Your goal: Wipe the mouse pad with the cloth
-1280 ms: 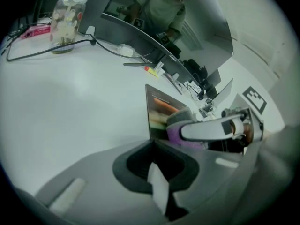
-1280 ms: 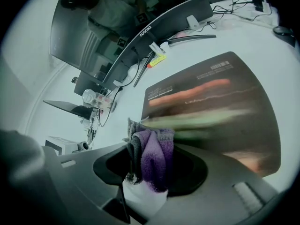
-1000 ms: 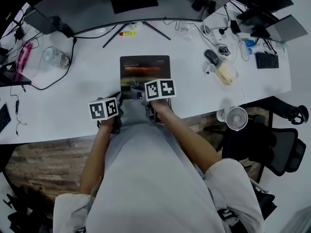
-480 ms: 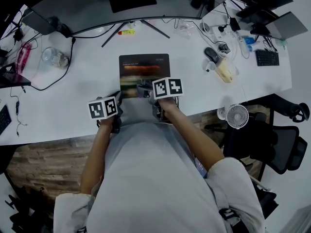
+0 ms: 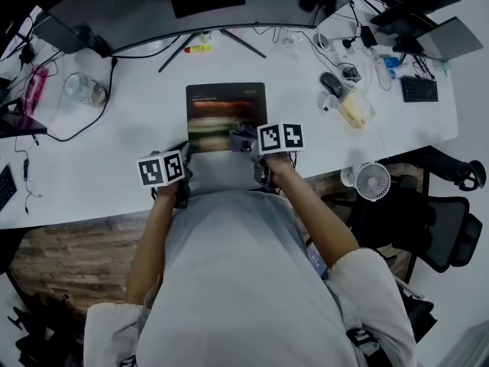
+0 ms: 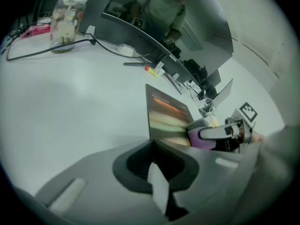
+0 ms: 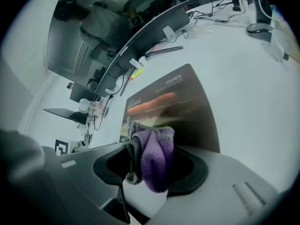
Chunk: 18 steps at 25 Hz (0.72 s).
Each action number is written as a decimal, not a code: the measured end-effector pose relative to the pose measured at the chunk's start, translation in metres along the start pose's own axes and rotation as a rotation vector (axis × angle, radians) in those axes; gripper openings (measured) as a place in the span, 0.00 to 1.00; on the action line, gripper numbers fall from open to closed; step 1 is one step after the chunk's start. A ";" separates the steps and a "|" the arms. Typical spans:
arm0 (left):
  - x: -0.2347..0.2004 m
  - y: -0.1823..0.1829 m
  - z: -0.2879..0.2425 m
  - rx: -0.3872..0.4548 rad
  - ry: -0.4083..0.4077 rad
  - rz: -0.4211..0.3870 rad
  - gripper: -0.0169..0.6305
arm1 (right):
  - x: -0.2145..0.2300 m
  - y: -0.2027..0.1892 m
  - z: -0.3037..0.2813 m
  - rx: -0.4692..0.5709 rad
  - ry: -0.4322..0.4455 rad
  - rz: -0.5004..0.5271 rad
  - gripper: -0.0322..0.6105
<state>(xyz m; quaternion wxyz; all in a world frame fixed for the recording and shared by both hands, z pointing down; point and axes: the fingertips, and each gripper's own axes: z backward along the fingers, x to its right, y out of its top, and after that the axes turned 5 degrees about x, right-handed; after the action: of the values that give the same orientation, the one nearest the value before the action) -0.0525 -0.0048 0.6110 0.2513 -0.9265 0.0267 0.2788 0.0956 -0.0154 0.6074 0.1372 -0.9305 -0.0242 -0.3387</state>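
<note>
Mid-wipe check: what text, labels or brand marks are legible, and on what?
No text is legible.
Mouse pad: pale print line along far edge, blurred.
Monitor: small logo on lower bezel, too small to read.
Marker cubes: square patterns only, no words.

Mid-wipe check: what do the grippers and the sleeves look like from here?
Left gripper and right gripper: smooth grey bodies, dark recess round the jaws, each topped by a white cube with black square markers. Short pale sleeves.
</note>
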 end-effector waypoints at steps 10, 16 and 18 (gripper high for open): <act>-0.001 0.001 0.000 0.000 -0.003 0.005 0.03 | 0.022 0.003 0.017 0.019 -0.028 -0.010 0.39; -0.001 0.000 0.000 -0.003 -0.006 0.006 0.03 | 0.036 0.004 0.027 0.024 -0.047 -0.003 0.39; -0.001 0.000 0.000 -0.002 -0.006 0.006 0.03 | 0.039 0.005 0.029 0.024 -0.054 0.007 0.39</act>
<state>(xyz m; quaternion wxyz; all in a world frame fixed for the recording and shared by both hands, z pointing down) -0.0538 -0.0054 0.6115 0.2496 -0.9258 0.0282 0.2823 0.1444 -0.0145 0.6093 0.1487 -0.9377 -0.0287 -0.3127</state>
